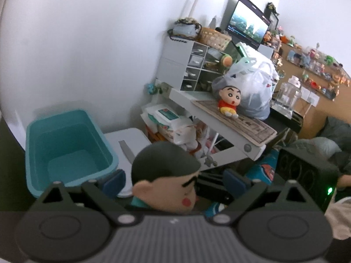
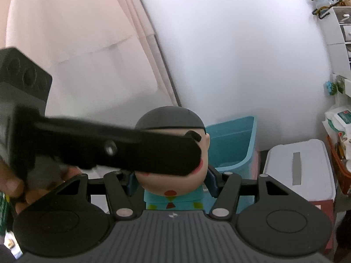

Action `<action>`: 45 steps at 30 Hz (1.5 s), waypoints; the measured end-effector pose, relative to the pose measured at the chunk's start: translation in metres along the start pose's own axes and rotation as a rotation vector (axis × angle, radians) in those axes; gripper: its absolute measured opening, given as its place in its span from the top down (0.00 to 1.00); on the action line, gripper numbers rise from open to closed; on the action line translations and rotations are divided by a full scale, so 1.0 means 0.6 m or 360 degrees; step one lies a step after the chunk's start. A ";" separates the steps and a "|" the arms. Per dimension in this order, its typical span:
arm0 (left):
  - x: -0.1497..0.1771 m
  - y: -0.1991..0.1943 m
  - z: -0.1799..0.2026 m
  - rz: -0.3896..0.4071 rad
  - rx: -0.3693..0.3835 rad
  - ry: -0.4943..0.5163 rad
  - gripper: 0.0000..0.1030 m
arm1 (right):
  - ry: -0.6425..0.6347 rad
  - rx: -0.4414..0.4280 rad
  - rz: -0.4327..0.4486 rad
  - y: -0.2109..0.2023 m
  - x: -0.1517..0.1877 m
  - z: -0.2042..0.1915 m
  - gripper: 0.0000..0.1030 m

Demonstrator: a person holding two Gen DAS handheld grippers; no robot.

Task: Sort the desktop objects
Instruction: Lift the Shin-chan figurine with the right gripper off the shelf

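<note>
Figurine (image 2: 173, 153) set between right gripper (image 2: 172, 178) pads, left gripper (image 2: 153, 151) finger laid across its face. Bin (image 1: 65, 144) placed behind figurine, lidded box (image 2: 296, 168) beside bin. Plush doll (image 1: 228, 102) seated on desk (image 1: 197, 103), bag (image 1: 254, 87) behind it.

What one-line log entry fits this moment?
right hand-held gripper: shut on figurine | left hand-held gripper: open, straddling figurine head | teal bin: empty, beyond figurine
</note>
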State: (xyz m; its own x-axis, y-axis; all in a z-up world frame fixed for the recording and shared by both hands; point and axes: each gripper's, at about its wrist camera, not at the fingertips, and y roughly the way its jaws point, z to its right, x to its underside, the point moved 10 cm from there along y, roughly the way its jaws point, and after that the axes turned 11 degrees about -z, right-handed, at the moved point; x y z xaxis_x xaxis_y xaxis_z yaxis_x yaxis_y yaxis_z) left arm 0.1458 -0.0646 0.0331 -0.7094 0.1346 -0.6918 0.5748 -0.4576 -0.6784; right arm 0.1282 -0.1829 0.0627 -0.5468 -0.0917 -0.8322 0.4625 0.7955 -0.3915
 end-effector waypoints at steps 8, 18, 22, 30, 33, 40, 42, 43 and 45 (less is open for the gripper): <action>-0.022 -0.016 0.025 0.0012 0.0004 0.0046 0.06 | 0.0009 -0.0054 0.0061 -0.034 -0.016 -0.027 0.39; -0.031 -0.043 0.043 0.0111 -0.0008 -0.0045 0.06 | 0.0036 -0.0024 0.0127 -0.085 -0.036 -0.044 0.39; -0.032 -0.050 0.048 0.0134 -0.0033 -0.0083 0.05 | 0.0061 0.0005 0.0111 -0.090 -0.040 -0.041 0.39; -0.036 -0.070 0.042 0.0245 -0.0059 -0.0156 0.05 | 0.0054 0.0045 0.0113 -0.120 -0.050 -0.049 0.39; -0.036 -0.076 0.035 0.0276 -0.0069 -0.0173 0.05 | 0.0047 0.0051 0.0105 -0.125 -0.049 -0.051 0.39; -0.023 -0.074 0.023 0.0280 -0.0164 -0.0116 0.05 | -0.0044 -0.0001 0.0132 -0.117 -0.041 -0.057 0.39; -0.015 -0.066 0.020 0.0259 -0.0166 -0.0091 0.05 | -0.0079 -0.0020 0.0127 -0.110 -0.032 -0.052 0.39; -0.010 -0.061 0.018 0.0246 -0.0162 -0.0080 0.05 | -0.0087 -0.0017 0.0109 -0.105 -0.026 -0.047 0.39; 0.002 -0.046 0.010 0.0217 -0.0162 -0.0070 0.05 | -0.0095 -0.0004 0.0072 -0.096 -0.017 -0.035 0.39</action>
State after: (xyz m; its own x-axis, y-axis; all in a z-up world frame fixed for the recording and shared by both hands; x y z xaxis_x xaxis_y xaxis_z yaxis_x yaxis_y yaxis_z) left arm 0.1267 -0.0569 0.0524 -0.6379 0.0378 -0.7692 0.7036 -0.3772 -0.6022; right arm 0.0924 -0.2152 0.1020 -0.4830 -0.0912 -0.8709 0.4841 0.8009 -0.3523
